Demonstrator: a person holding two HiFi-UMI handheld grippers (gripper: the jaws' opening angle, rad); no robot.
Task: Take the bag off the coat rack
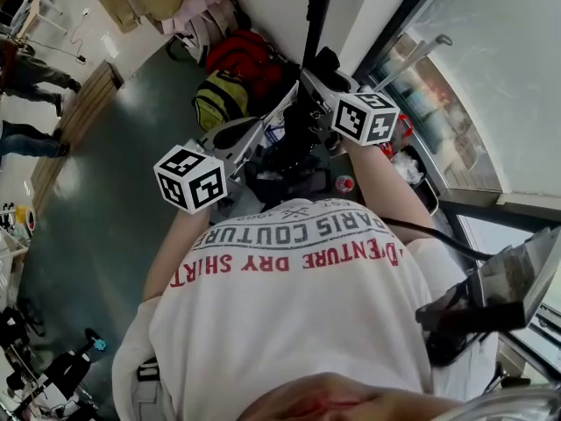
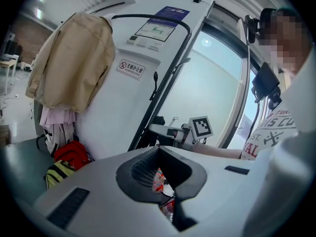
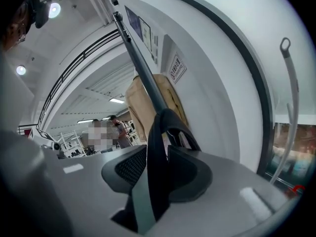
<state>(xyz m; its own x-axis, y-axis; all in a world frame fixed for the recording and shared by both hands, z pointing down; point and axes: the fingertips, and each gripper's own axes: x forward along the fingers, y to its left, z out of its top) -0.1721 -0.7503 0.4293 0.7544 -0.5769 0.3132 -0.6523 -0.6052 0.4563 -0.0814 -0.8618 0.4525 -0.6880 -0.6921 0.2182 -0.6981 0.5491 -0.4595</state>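
In the head view a black bag [image 1: 294, 158] hangs low against the dark coat rack pole [image 1: 316, 11], between my two grippers. My right gripper [image 1: 307, 86] reaches in from the right. In the right gripper view the bag's black strap [image 3: 157, 147] runs up between its jaws towards the pole [image 3: 140, 63]; the jaws stand apart around the strap, with no clear press on it. My left gripper [image 1: 252, 143] points at the bag from the left. Its jaws [image 2: 164, 181] stand slightly apart with nothing between them; red-and-white print shows through the gap.
A beige coat [image 2: 71, 63] hangs higher on the rack. A red bag [image 2: 71, 154] and a yellow-black bag [image 2: 57, 174] lie on the floor by the white wall. Glass panels [image 1: 473, 77] run along the right. People stand far off [image 3: 111, 130].
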